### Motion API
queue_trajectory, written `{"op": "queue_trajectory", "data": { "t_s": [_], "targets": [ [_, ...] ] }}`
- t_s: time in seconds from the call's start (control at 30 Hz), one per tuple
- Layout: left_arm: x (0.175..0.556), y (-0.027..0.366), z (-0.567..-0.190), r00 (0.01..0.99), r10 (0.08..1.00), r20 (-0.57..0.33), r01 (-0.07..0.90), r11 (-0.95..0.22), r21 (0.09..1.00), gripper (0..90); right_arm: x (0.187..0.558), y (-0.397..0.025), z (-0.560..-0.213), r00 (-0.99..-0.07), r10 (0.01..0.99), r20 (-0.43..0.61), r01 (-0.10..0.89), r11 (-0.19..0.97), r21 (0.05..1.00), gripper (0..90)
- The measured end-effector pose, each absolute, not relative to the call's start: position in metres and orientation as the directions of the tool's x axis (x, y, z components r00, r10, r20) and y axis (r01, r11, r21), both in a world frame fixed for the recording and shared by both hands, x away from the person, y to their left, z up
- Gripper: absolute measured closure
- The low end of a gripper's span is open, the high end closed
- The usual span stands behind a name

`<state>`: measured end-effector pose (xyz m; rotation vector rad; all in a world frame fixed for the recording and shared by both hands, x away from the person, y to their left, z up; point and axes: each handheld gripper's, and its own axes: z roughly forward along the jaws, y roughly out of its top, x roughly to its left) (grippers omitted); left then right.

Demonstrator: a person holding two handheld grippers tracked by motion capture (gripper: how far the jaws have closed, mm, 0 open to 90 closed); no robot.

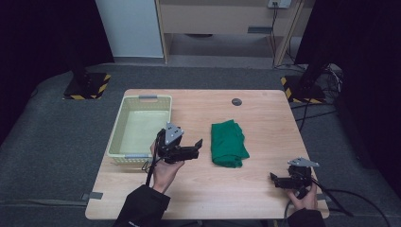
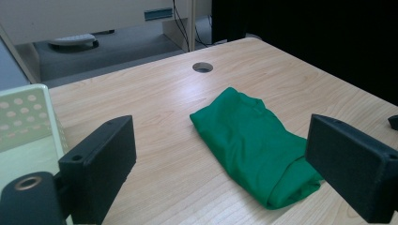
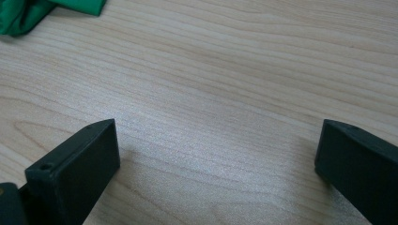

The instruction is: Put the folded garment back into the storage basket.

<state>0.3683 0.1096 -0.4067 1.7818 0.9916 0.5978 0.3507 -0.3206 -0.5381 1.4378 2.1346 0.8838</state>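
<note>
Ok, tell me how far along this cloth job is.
Done: the green cloth already lies folded on the table. In hand: the left gripper is open, aimed at the cloth, not touching. Left: grasping it; the yellow basket holds nothing. The right gripper is open, low over bare wood.

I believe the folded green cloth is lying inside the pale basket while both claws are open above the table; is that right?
Not quite: the green cloth lies on the bare table, to the right of the basket, as the high view shows. Both the left claw and right claw are indeed open.
</note>
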Motion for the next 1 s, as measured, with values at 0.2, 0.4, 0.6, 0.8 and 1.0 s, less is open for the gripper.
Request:
{"op": "queue_trajectory", "data": {
  "t_s": [0.2, 0.4, 0.6, 0.8, 1.0],
  "targets": [
    [0.371, 0.103, -0.407, 0.559, 0.828, -0.037, 0.347, -0.193, 0.918, 8.9, 0.351, -0.321, -0.538, -0.379, 0.925, 0.008, 0.66, 0.264, 0.703, 0.2],
    [0.375, 0.096, -0.409, 0.567, 0.823, -0.038, 0.348, -0.197, 0.917, 9.1, 0.351, -0.321, -0.538, -0.379, 0.925, 0.008, 0.66, 0.264, 0.703, 0.2],
    [0.379, 0.09, -0.411, 0.572, 0.819, -0.041, 0.349, -0.197, 0.916, 9.3, 0.351, -0.321, -0.538, -0.379, 0.925, 0.008, 0.66, 0.264, 0.703, 0.2],
    [0.383, 0.084, -0.413, 0.577, 0.816, -0.036, 0.346, -0.204, 0.916, 9.4, 0.351, -0.321, -0.538, -0.379, 0.925, 0.008, 0.66, 0.264, 0.703, 0.2],
    [0.388, 0.078, -0.418, 0.584, 0.81, -0.042, 0.353, -0.208, 0.912, 9.5, 0.351, -0.321, -0.538, -0.379, 0.925, 0.008, 0.66, 0.264, 0.703, 0.2]
  ]
}}
